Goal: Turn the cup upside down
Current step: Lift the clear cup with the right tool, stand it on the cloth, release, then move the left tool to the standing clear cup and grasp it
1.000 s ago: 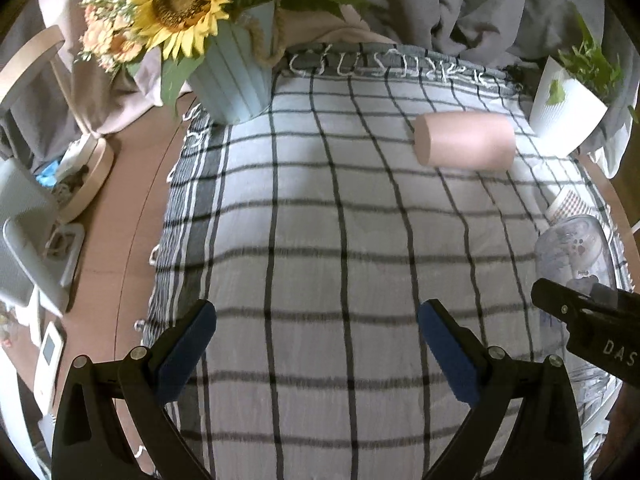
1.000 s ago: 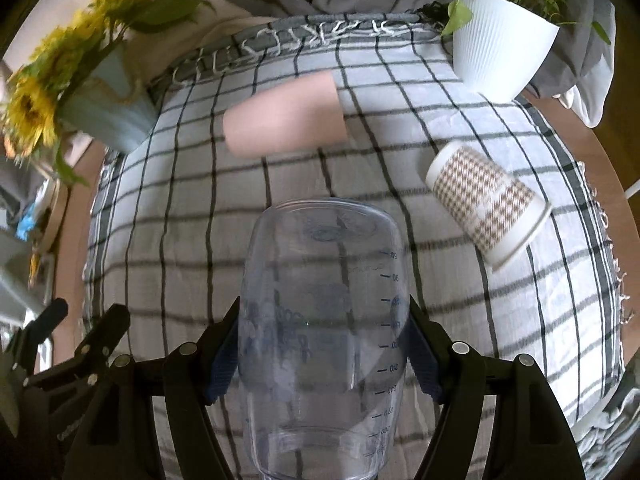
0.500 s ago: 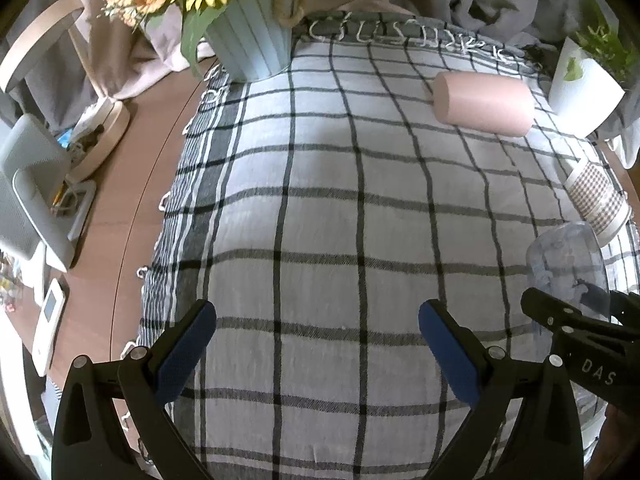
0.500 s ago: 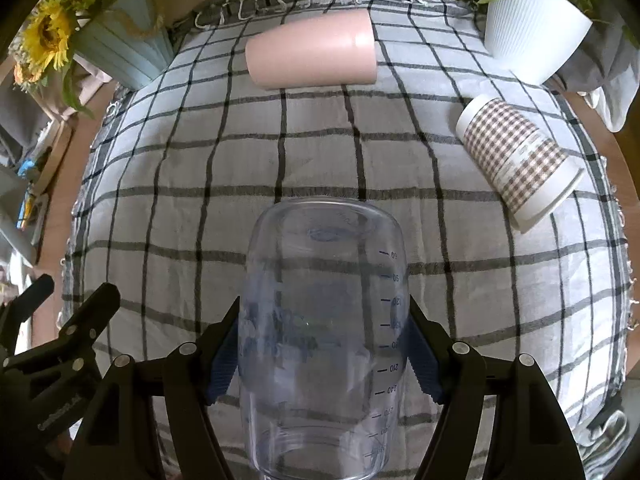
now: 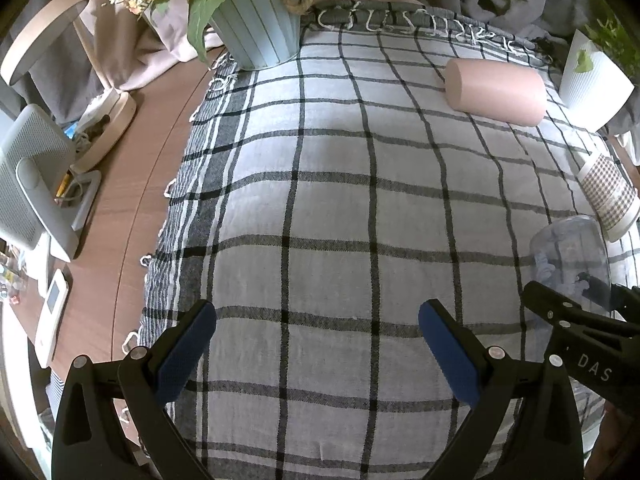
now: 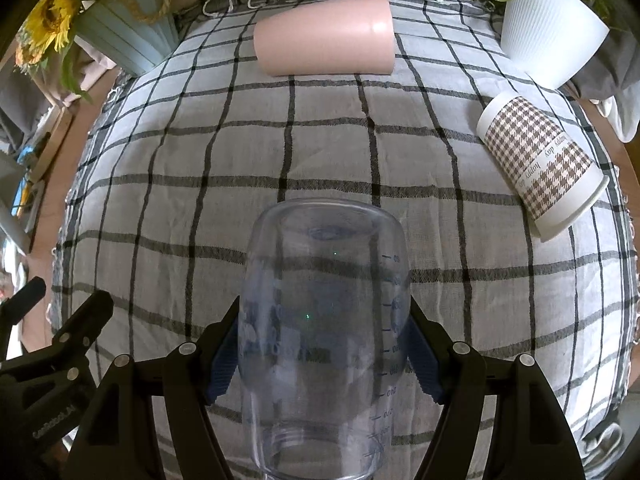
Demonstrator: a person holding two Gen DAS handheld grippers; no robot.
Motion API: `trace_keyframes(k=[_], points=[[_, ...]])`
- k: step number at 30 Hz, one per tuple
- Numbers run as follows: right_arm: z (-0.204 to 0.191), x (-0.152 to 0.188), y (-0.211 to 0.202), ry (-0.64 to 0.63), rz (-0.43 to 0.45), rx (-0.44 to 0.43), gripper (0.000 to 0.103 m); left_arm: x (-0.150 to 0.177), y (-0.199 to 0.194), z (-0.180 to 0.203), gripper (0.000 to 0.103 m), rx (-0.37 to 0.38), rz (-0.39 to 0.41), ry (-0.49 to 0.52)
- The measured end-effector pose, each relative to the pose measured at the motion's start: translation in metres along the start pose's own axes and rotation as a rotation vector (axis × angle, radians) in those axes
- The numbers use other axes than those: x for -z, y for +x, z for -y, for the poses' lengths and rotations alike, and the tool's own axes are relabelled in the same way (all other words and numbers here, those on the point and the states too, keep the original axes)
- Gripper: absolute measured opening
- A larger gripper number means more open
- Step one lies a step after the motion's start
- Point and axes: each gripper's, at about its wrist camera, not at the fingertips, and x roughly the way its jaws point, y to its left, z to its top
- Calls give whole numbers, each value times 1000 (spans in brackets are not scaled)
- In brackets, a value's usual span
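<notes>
My right gripper is shut on a clear measuring cup with printed scale marks, its closed base pointing away from me above the checked cloth. The cup also shows in the left wrist view at the right edge. My left gripper is open and empty over the cloth's near part. A pink cup lies on its side at the far end; it also shows in the left wrist view. A houndstooth paper cup lies on its side at the right.
A blue vase of sunflowers stands at the far left corner. A white plant pot stands at the far right. A white fan, a remote and a round stand sit on the wooden table left of the cloth.
Both grippers have drawn back and risen, so the cloth and far objects look smaller and farther. The clear cup stays gripped in the right gripper. The left gripper stays open.
</notes>
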Motion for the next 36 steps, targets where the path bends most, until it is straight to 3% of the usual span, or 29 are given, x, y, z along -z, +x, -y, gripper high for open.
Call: trace_keyframes(k=[9,19,26,30,36], points=[[4,3,-21,52,56,-1,81,-4,-9,-7,103,29,25,16],[30,24,-110,208,281,111,82,-18,-50,15,103,111,92,95],[74,29,-124,318,294,118,82,-26,-64,61,103,184,80,153],[97,36,-120,339,274,100,82,-31,-63,94,103,245,39,182],[129,34,-108,359,247,75,81,-39,-51,131,103,262,-36,208]])
